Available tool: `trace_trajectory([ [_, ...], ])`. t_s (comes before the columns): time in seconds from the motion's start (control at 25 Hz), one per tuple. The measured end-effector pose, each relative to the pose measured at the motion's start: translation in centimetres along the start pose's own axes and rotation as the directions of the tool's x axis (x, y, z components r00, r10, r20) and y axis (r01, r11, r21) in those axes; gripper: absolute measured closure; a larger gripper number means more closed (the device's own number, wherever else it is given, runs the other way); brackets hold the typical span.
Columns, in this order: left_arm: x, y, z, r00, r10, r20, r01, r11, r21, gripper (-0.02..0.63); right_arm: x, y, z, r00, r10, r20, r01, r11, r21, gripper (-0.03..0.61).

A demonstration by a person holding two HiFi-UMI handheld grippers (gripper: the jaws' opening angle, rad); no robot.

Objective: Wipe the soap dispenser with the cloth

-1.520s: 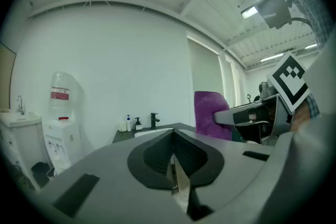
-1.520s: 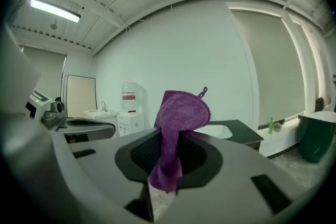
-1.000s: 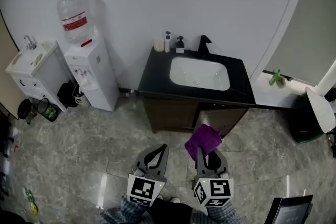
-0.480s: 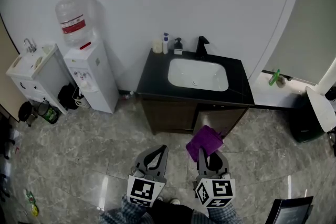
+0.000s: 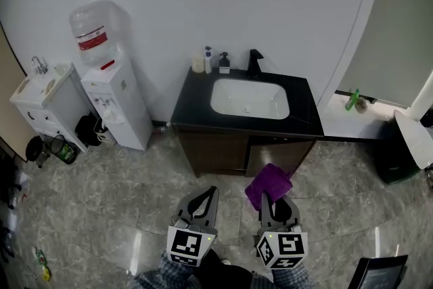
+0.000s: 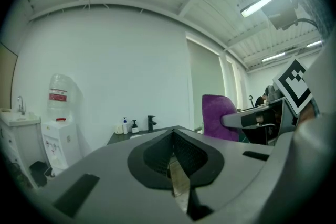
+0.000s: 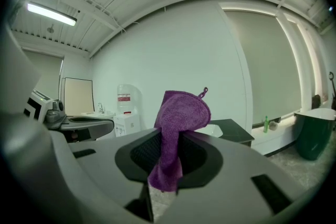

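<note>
Right hand-held gripper (image 7: 167, 168) is clenched on the purple cloth (image 7: 176, 123); the jaws pinch only a narrow fold and the rest bunches loosely above them. Left hand-held gripper (image 6: 174, 140) is clenched too, with nothing between its jaws. In the head view both sit at the bottom centre of the frame, over the tiled floor (image 5: 101, 213), well apart from the black surface (image 5: 191, 103) at upper centre.

The dark soap dispenser (image 5: 224, 63) stands at the back left corner of that surface, just beside a white pump bottle (image 5: 208, 58) and a pale container (image 5: 197, 65), with the faucet (image 5: 254, 61) near on its right and the sink basin (image 5: 247, 99) in front.

Risks:
- the pinch on the cloth is small, so a firm rub may drag it out of the jaws;
- the bottles look light and crowded, so a sideways wipe may tip the dispenser or knock its neighbours, perhaps into the basin;
- nothing steadies the dispenser unless the left jaws open and take it;
- pressing on the pump head may squirt soap;
- there are two pump bottles, so the wrong one may get wiped.
</note>
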State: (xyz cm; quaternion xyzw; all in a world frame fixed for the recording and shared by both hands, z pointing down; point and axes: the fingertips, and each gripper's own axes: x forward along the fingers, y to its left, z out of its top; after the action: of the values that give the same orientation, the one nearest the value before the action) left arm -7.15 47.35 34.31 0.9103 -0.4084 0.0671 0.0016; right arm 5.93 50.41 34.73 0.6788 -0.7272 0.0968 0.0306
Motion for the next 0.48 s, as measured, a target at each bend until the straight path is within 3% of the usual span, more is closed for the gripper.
trace_trajectory([
  [0.24, 3.3, 0.2, -0.1, 0.999, -0.032, -0.004, 0.032, 0.999, 0.008, 0.612, 2.4, -1.6, -0.1, 1.000, -0.008, -0.003, 0.008, 1.000, 0.009, 0.497],
  [0.48, 8.8, 4.8, -0.9, 1.000, -0.015, -0.007, 0.015, 1.000, 0.006, 0.612, 9.1, -2.8, -0.1, 1.000, -0.023, -0.010, 0.023, 1.000, 0.010, 0.497],
])
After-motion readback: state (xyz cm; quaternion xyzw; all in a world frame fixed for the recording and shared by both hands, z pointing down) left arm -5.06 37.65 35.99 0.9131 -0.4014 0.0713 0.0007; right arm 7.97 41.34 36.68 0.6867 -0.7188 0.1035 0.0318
